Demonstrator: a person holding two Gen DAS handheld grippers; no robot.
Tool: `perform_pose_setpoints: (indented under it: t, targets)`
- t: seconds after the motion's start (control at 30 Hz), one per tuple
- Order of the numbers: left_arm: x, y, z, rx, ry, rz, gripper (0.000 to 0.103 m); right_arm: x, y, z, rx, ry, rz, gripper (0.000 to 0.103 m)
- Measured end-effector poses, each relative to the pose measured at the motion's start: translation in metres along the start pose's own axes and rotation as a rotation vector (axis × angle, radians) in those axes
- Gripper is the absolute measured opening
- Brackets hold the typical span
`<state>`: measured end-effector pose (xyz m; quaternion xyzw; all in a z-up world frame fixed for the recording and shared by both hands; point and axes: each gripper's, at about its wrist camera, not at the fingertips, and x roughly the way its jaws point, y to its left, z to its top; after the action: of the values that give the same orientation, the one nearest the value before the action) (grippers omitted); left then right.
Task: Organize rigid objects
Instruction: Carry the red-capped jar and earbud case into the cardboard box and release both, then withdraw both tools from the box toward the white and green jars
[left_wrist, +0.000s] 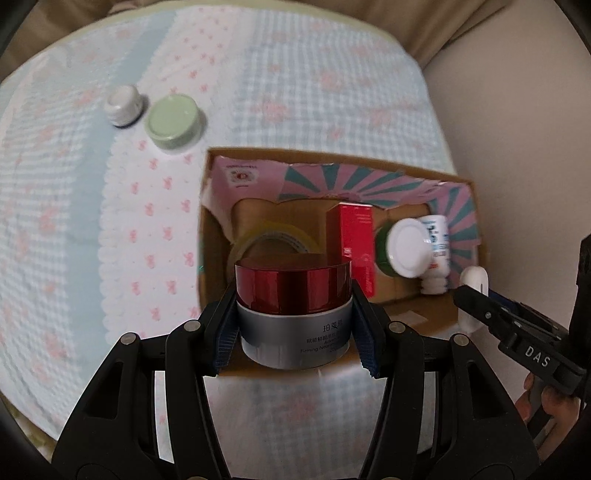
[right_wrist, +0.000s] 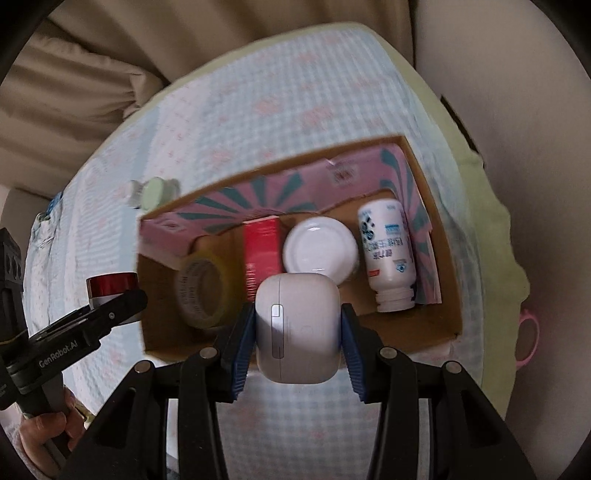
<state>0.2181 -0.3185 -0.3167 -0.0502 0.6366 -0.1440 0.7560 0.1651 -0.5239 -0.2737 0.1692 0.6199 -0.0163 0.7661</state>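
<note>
Your left tool (left_wrist: 293, 325) pinches the red-lidded cream jar (left_wrist: 293, 306), your right tool (right_wrist: 297, 332) the white case (right_wrist: 297, 328); lower both into the cardboard box (right_wrist: 436, 236).

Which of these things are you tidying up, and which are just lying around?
Being tidied: red-lidded jar in left gripper, white case in right gripper, cardboard box, green-lidded jar, small white bottle.

Lying about: patterned cloth, pink ring.
</note>
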Motion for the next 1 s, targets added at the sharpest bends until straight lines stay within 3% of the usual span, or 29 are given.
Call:
perform_pose_setpoints:
  t: [0.23, 0.47, 0.5, 0.53, 0.57, 0.63, 0.8, 1.0]
  targets:
    - [0.051, -0.004, 0.013, 0.03, 0.049, 0.065, 0.05, 0.038, -0.027, 0.003, 0.042, 0.015, 0.007, 0.041]
    - [0.064, -0.008, 0.016, 0.068, 0.083, 0.091, 0.052, 0.049, -0.031, 0.004, 0.042, 0.031, 0.02, 0.041]
    - [0.064, -0.01, 0.016, 0.08, 0.089, 0.119, 0.068, 0.05, -0.03, 0.005, 0.041, 0.039, 0.035, 0.043]
    - [0.062, -0.011, 0.016, 0.089, 0.089, 0.13, 0.084, 0.051, -0.031, 0.005, 0.041, 0.044, 0.058, 0.053]
    - [0.057, -0.013, 0.016, 0.091, 0.08, 0.08, 0.103, 0.05, -0.03, 0.005, 0.04, 0.044, 0.076, 0.074]
    - [0.048, -0.017, 0.016, 0.104, 0.057, 0.099, 0.103, 0.046, -0.024, 0.007, 0.01, 0.032, 0.053, 0.103]
    - [0.023, -0.014, 0.013, 0.148, 0.023, 0.125, 0.103, 0.039, -0.02, 0.0, -0.022, 0.016, 0.04, 0.103]
    - [-0.006, 0.007, 0.01, 0.113, -0.012, 0.115, 0.103, 0.031, -0.02, -0.008, -0.008, -0.015, 0.023, 0.103]
